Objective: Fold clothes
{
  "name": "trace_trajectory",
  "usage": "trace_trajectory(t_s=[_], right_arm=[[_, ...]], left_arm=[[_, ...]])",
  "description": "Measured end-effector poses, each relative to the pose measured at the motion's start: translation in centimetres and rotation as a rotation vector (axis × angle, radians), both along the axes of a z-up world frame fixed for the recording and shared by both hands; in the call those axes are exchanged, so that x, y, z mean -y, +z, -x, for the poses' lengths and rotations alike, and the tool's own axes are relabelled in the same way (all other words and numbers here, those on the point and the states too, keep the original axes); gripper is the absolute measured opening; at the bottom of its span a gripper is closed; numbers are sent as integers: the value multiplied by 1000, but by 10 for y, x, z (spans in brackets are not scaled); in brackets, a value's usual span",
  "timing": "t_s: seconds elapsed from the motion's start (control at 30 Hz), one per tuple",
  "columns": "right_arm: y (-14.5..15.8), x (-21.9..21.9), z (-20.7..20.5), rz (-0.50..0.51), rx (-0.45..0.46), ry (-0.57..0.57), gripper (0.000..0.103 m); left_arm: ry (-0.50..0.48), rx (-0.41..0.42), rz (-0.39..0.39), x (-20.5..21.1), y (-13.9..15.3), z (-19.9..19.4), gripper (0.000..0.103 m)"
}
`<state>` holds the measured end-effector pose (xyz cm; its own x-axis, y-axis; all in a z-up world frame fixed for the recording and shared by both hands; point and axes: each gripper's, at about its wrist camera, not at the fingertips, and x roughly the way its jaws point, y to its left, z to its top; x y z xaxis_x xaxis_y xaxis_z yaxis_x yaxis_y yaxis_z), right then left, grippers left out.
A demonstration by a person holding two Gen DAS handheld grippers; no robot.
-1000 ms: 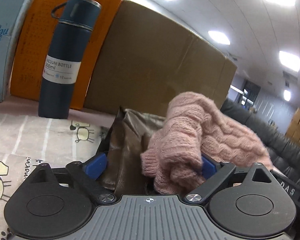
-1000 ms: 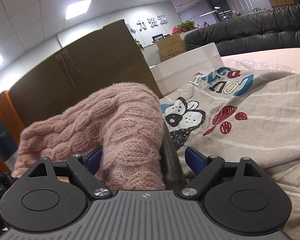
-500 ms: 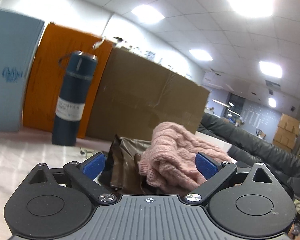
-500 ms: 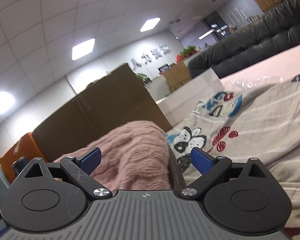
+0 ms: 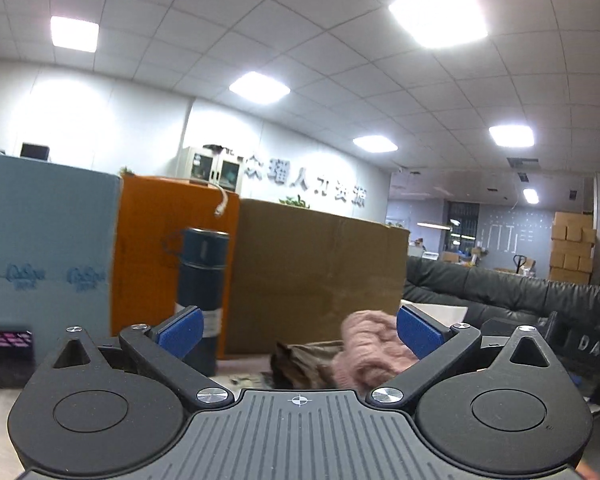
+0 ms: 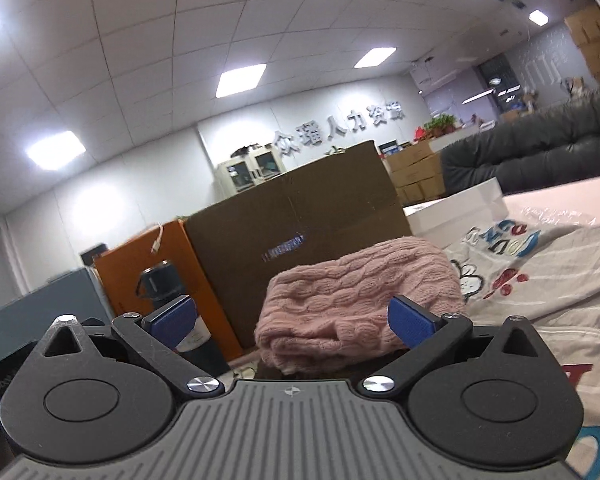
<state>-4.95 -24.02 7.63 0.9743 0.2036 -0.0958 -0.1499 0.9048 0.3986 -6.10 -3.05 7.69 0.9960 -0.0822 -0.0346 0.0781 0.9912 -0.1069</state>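
A folded pink cable-knit sweater [image 6: 360, 300] lies on a dark brown garment [image 5: 304, 364] on the table; it also shows in the left wrist view [image 5: 372, 352]. My left gripper [image 5: 299, 330] is open and empty, pulled back from the pile and tilted up. My right gripper [image 6: 292, 320] is open and empty, just in front of the sweater. A grey cartoon-print garment [image 6: 540, 280] is spread to the right of the pile.
A dark blue vacuum bottle [image 5: 202, 280] stands left of the pile, also in the right wrist view [image 6: 164, 292]. Behind are a brown carton [image 6: 300, 248], an orange box [image 5: 160, 248], a blue box [image 5: 40, 240] and a white box [image 6: 460, 210]. A black sofa [image 5: 520, 300] is at right.
Both grippers let go of the sweater, opened wide and drew back and up. The folded sweater stays on the brown garment.
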Motion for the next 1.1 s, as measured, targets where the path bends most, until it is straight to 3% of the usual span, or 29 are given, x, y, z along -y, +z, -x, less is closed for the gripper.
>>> trace_trajectory(t_s=[0.1, 0.23, 0.47, 0.63, 1.1], right_arm=[[-2, -22, 11, 66, -39, -83, 103], [-18, -43, 14, 128, -93, -181, 103], [-31, -83, -3, 245, -180, -218, 103], [-42, -86, -11, 267, -207, -263, 103], [-50, -91, -5, 353, -87, -339, 103]], left_arm=[[-3, -11, -32, -6, -10, -2, 103], [19, 35, -42, -19, -21, 5, 103], [106, -57, 14, -43, -27, -4, 103], [93, -81, 11, -43, -39, -5, 103], [81, -90, -51, -31, -57, -8, 103]])
